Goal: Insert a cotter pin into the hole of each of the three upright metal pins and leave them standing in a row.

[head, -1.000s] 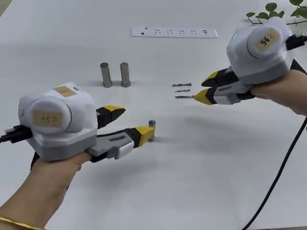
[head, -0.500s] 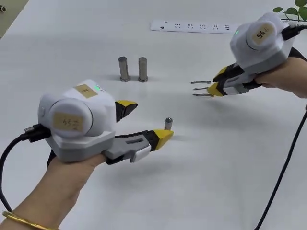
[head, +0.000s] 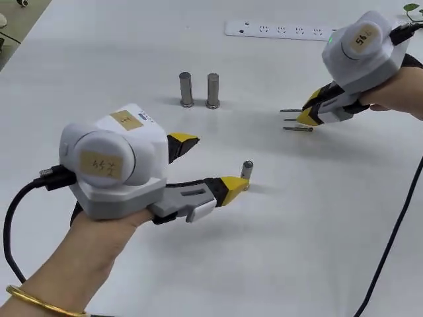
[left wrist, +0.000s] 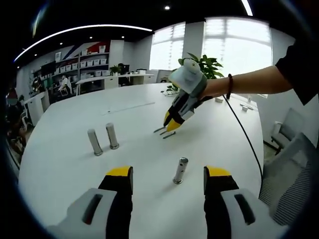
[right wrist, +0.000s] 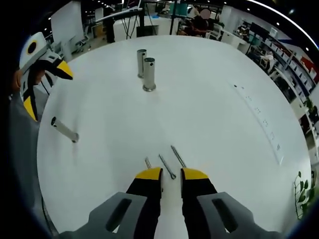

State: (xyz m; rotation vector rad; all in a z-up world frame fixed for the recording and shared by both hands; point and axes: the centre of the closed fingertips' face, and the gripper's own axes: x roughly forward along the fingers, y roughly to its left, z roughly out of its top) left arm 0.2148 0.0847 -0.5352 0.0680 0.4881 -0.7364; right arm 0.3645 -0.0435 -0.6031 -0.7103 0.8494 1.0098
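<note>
- Cotter pins (head: 296, 129), three of them, lie loose side by side on the tabletop (head: 317, 218), at about 2 o'clock from the lone pin in the head view. None is in a hole yet.
- Right tool (head: 307, 111) hangs low over the cotter pins, its jaws parted only narrowly with nothing between them. In the right gripper view the middle cotter pin points into that gap, which looks like a line-up for a pinch.
- Lone pin (head: 246, 170) stands upright, well apart from the other two. It is probably set aside as the first to be fitted.
- Left tool (head: 213, 163) has its jaws spread wide and empty. The lone pin is just ahead between the tips, close beside one of them, though contact cannot be told. That stance would suit steadying the pin while a cotter pin goes through.
- Two pins (head: 186, 89) stand upright just beside each other at 11 o'clock from the lone pin. They are clear of both tools and already make the start of a row.
- Power strip (head: 281, 30) lies far off at 12 o'clock.
</note>
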